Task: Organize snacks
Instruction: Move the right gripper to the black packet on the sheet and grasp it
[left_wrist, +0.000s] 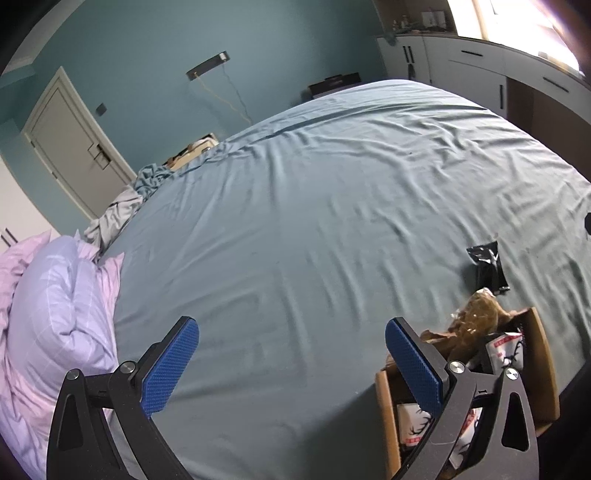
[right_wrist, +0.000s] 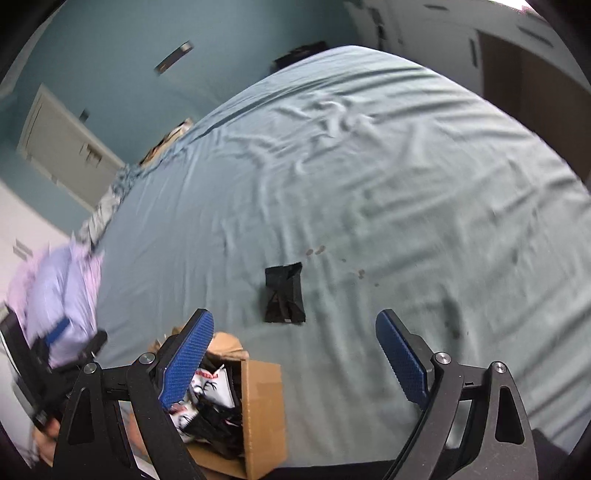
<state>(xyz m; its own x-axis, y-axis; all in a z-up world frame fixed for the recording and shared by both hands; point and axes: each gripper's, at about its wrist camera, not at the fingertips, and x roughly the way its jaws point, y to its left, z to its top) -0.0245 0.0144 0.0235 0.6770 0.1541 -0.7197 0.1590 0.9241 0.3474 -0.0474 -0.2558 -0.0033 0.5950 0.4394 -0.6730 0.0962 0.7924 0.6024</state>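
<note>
- the bed sheet (left_wrist: 295, 229) is seen spread wide and wrinkled, with nearly all of it bare; a pillow and bedding (left_wrist: 55, 306) are bunched at its left side, well apart from the work.
- the cardboard box (right_wrist: 264, 410) is set on the near part of the sheet, and several white printed snack packs (right_wrist: 212, 386) are already held in it, with a clear brown snack bag (left_wrist: 478, 314) sticking up out of its top.
- one black snack packet (right_wrist: 284, 295) is left lying flat on the sheet, just beyond the box; the task is judged mostly done, with this packet as the remainder.
- nothing is seen between the packet and the box.
- the right gripper (right_wrist: 295, 354) is held above the sheet, jaws spread wide and nothing gripped.
- the left gripper (left_wrist: 291, 365) is likewise released and empty.
</note>
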